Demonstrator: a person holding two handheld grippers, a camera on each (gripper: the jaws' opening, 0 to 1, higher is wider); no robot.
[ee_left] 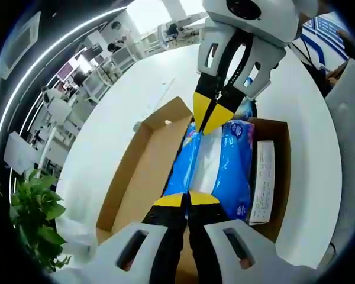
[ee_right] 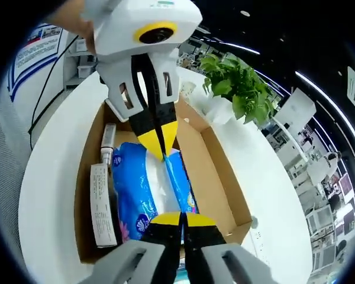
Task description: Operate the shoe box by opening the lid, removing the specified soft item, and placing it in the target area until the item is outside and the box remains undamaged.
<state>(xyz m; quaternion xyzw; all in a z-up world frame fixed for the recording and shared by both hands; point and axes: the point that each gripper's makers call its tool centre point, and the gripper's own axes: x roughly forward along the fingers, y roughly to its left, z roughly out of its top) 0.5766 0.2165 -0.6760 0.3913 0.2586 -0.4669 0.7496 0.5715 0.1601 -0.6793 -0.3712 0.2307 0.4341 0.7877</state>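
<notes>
I had both the left claw (ee_left: pixel 187 199) and right claw (ee_right: pixel 183 219) pinching the blue tissue pack (ee_right: pixel 148 189) inside the open shoe box (ee_right: pixel 216 171).

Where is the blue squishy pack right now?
In both views, the blue pack lies inside the open cardboard box, beside a white-labelled item, with both grippers pinching its ends.

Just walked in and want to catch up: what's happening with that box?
A person works two handheld grippers over an open cardboard shoe box on a white table. Both the left gripper and the right gripper are shut on opposite ends of a blue soft tissue pack, which sits inside the box beside a narrow white carton. A potted plant stands nearby.
</notes>
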